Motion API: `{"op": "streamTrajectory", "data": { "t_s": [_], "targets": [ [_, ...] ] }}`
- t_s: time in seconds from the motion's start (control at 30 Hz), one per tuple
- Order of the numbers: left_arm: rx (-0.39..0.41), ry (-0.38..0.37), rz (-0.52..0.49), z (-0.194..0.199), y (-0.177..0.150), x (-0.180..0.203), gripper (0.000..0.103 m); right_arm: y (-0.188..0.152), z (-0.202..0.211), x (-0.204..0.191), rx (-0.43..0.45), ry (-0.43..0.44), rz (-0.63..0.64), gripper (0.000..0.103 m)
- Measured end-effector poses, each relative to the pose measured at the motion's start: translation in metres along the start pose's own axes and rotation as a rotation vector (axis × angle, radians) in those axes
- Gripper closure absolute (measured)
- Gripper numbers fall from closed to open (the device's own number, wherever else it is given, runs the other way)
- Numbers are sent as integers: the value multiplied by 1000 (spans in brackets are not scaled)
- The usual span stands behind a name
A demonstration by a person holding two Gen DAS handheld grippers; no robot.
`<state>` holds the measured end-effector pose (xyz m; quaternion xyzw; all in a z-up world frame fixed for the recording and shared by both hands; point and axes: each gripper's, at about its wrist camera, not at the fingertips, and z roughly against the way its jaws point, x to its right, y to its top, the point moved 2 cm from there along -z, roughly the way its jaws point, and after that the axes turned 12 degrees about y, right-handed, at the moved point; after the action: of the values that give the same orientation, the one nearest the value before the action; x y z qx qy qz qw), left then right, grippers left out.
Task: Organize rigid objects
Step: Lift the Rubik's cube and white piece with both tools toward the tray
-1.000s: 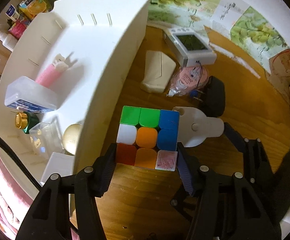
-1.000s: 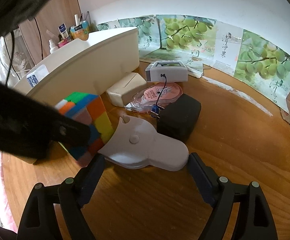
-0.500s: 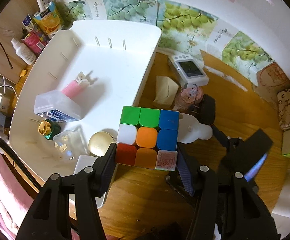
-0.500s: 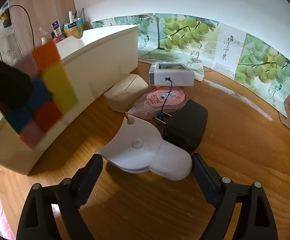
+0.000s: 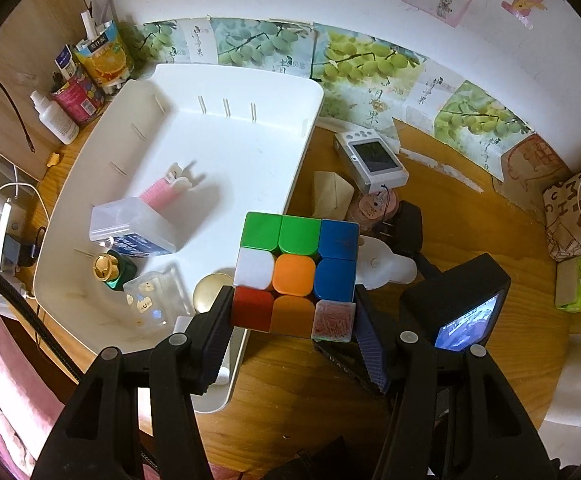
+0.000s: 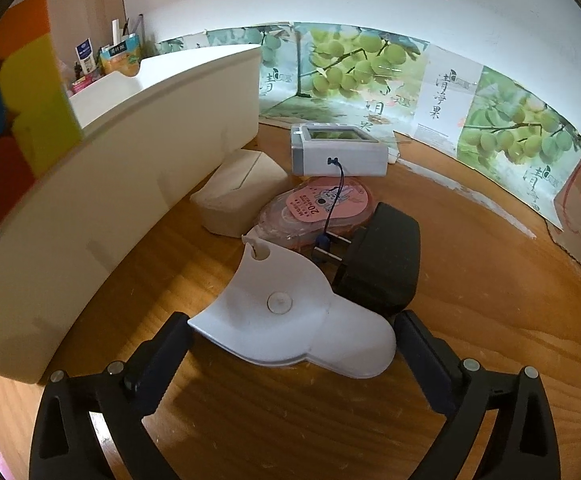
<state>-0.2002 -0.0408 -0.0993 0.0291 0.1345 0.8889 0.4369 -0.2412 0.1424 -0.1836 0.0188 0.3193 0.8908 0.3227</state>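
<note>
My left gripper [image 5: 292,316] is shut on a colourful puzzle cube [image 5: 296,276], held in the air over the right edge of the white bin [image 5: 250,92]. The cube also shows blurred at the left edge of the right wrist view [image 6: 18,120]. My right gripper [image 6: 290,344] has its jaws opening wide around a white curved plastic piece [image 6: 290,320] that lies on the wooden table; the pads stand just off its ends. The bin [image 6: 130,184] rises to its left.
The bin holds a clear box [image 5: 130,232], a pink tube [image 5: 162,190], a green bottle with a gold cap [image 5: 112,270] and a gold lid [image 5: 210,292]. On the table lie a black charger [image 6: 378,260], a pink tape dispenser [image 6: 322,208], a beige box [image 6: 238,196] and a grey device [image 6: 338,152].
My left gripper has risen with the cube, so more of the bin's inside shows. The right gripper's jaws have spread wider around the white piece, which stays on the table.
</note>
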Motion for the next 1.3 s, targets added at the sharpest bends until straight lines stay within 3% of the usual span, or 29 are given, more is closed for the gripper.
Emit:
{"op": "streamTrajectory", "data": {
  "t_s": [0.2,0.77,1.03,1.3],
  "targets": [
    [9,8,4,4,-2,-3,42,0,1,2,15,-15,-20,8],
    [51,-4,21,20,-12,-17,42,-4,14,7,8,42,-80,9],
    [65,-36,-24,24,-14,-30,42,0,39,1,49,20,-99,9],
    [67,-53,-86,23,-11,-51,42,-4,59,-31,70,21,-124,9]
  ]
}}
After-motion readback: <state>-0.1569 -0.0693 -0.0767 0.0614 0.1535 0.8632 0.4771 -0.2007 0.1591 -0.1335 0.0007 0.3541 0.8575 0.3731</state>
